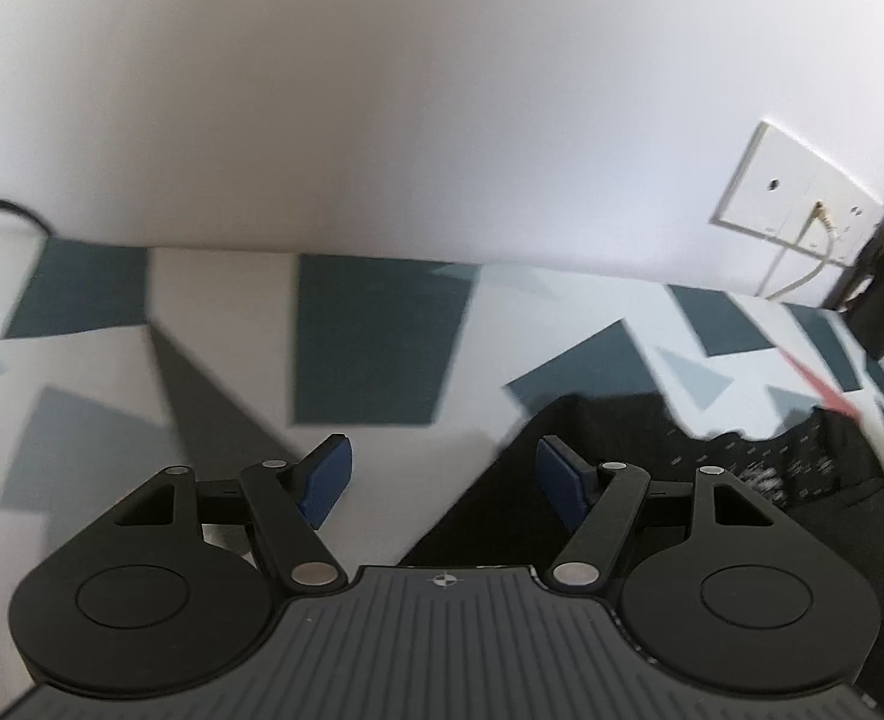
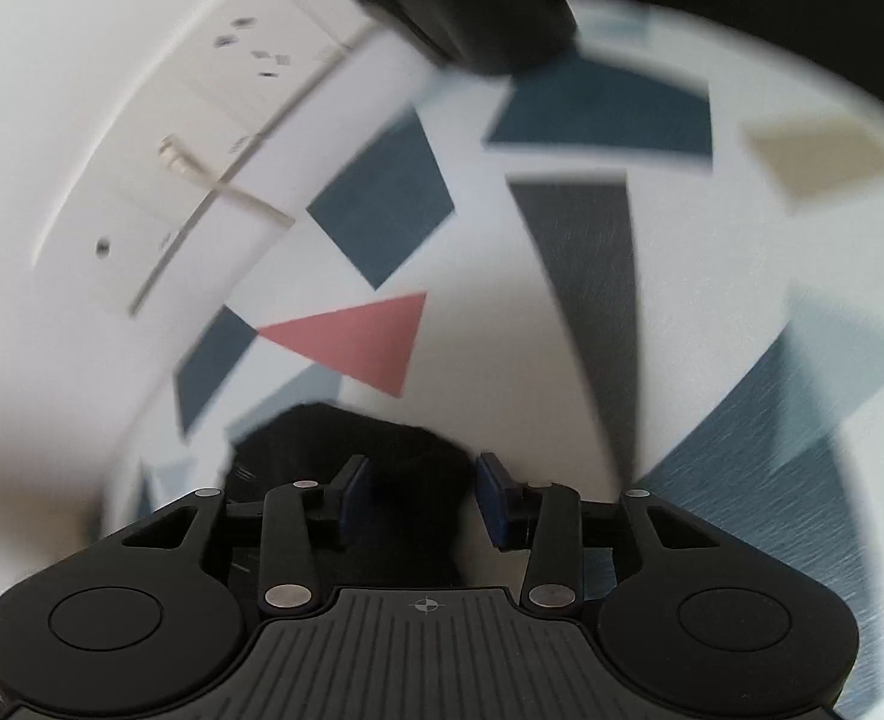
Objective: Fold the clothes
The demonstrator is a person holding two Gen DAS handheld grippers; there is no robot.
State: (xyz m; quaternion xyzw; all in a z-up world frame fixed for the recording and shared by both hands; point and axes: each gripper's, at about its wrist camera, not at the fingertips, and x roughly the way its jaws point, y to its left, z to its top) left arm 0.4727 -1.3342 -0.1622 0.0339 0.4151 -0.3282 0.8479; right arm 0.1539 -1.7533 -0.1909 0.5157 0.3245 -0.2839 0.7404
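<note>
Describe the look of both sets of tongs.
The left tongs and right tongs match: black linkage arms with silver pivot pins, round black side discs, a ribbed grey base plate bearing a small crosshair mark, and dark blue pads on the fingertips.

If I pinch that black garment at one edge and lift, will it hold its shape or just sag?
Probably sag: the black garment lies rumpled on the patterned cover, its edge wavy, so it looks soft and floppy. It seems thin and likely light. The right gripper has cloth between its open fingers; one pinch may gather only a single layer, and the rest would trail.
</note>
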